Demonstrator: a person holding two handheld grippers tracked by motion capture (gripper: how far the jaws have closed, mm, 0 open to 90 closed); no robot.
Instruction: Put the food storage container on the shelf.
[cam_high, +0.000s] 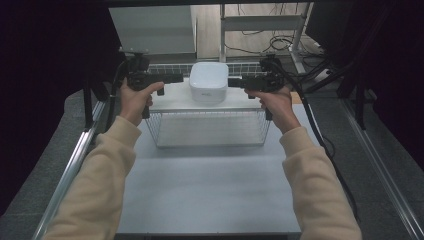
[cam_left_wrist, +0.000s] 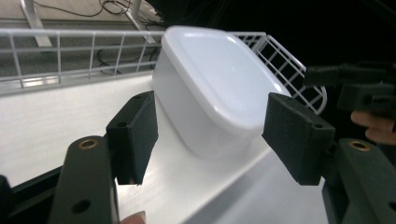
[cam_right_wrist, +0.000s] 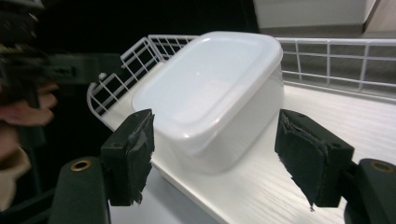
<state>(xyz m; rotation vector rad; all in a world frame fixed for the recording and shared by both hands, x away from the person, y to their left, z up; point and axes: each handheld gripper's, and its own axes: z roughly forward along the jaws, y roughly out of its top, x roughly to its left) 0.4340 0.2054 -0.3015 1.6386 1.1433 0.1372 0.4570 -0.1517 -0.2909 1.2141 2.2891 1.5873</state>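
Observation:
A white lidded plastic container (cam_high: 208, 81) stands upright on the white top shelf (cam_high: 172, 100) of a wire rack. My left gripper (cam_high: 181, 78) is open just left of it, jaws pointing at its side. My right gripper (cam_high: 232, 82) is open just right of it, pointing inward. In the left gripper view the container (cam_left_wrist: 215, 84) sits a little beyond and between the black pads (cam_left_wrist: 135, 135), apart from them. In the right gripper view the container (cam_right_wrist: 219, 93) likewise lies ahead between the worn pads (cam_right_wrist: 306, 156), with no contact visible.
The shelf has a low white wire rail (cam_high: 167, 68) along its back and ends. Below it is a wire basket section (cam_high: 210, 129) on the grey table (cam_high: 210, 195). Metal frame rails (cam_high: 70, 170) run along both table sides. Cables (cam_high: 280, 42) lie on the floor behind.

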